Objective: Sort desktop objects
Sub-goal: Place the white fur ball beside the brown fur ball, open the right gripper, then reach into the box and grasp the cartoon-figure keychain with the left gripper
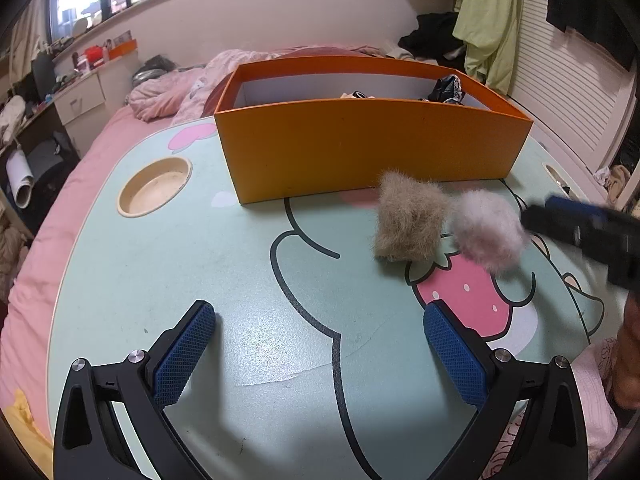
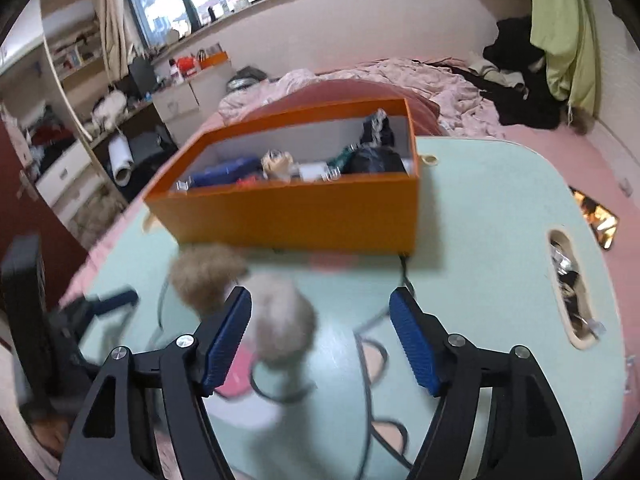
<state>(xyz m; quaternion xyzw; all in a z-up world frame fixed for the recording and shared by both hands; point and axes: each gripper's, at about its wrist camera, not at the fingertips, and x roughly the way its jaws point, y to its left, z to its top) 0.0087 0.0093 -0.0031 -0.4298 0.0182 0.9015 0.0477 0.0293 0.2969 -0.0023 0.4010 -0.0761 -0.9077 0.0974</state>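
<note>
Blue-padded fingers of the left gripper stand wide apart over bare mint-green desk, holding nothing. The right gripper also has its jaws apart, nothing pressed between them; in its blurred view the pale grey fluffy ball lies on the desk just ahead, close to the left finger. A tan fluffy piece sits touching that ball's side. Behind both stands the orange box, open-topped, with several small items inside. A pink bed lies beyond the desk.
</note>
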